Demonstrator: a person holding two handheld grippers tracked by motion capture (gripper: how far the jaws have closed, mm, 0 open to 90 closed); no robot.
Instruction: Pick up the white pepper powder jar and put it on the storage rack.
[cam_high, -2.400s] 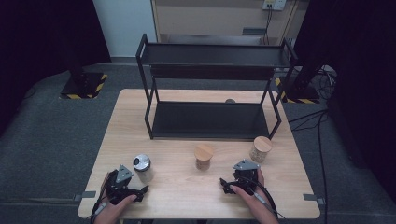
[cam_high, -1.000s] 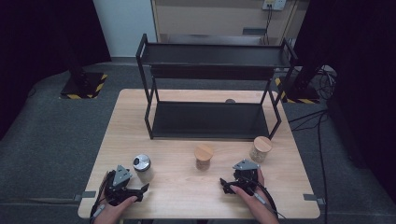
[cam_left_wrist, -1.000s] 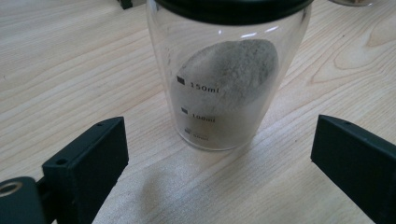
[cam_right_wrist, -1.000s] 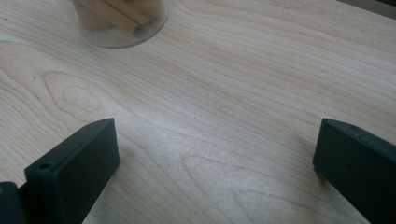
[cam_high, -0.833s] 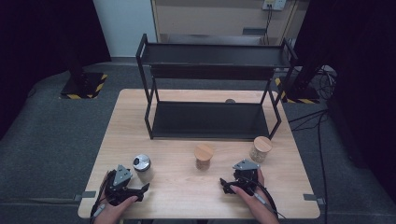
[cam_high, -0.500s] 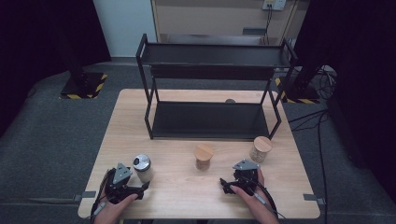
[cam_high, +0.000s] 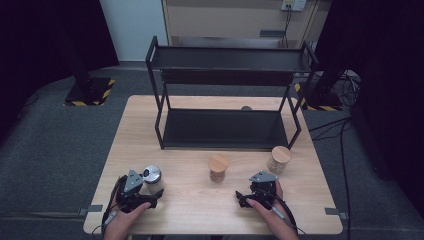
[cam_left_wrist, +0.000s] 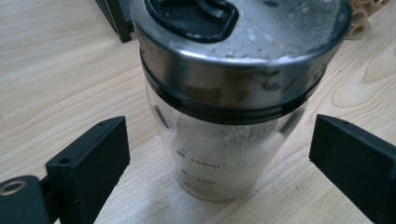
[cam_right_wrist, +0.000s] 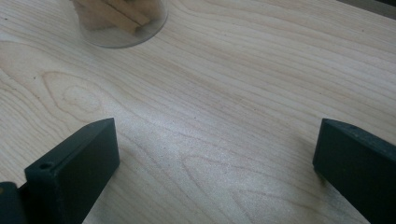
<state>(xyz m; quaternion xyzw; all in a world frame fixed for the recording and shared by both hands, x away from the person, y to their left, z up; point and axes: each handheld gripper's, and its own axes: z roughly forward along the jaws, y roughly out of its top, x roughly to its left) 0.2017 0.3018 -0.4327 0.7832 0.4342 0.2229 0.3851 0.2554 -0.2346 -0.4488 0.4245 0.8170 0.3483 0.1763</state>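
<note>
A glass jar (cam_high: 151, 176) with a steel lid and white powder inside stands upright near the table's front left. My left gripper (cam_high: 149, 194) is open around it. In the left gripper view the jar (cam_left_wrist: 224, 140) sits between the two black jaws with a gap on each side, and my left gripper (cam_left_wrist: 219, 158) does not touch it. My right gripper (cam_high: 247, 192) rests open at the front right. In the right gripper view my right gripper (cam_right_wrist: 217, 158) has bare wood between its jaws, and the base of a glass jar (cam_right_wrist: 119, 23) shows ahead of it at the top left.
A black two-tier metal rack (cam_high: 225, 129) stands across the back of the wooden table (cam_high: 190, 215). Two wooden-lidded jars stand before it, one in the middle (cam_high: 218, 167) and one to the right (cam_high: 279, 159). A small round object (cam_high: 246, 108) lies behind the rack.
My left gripper has edged slightly forward toward the steel-lidded jar. The right hand and the jars have stayed where they were.
</note>
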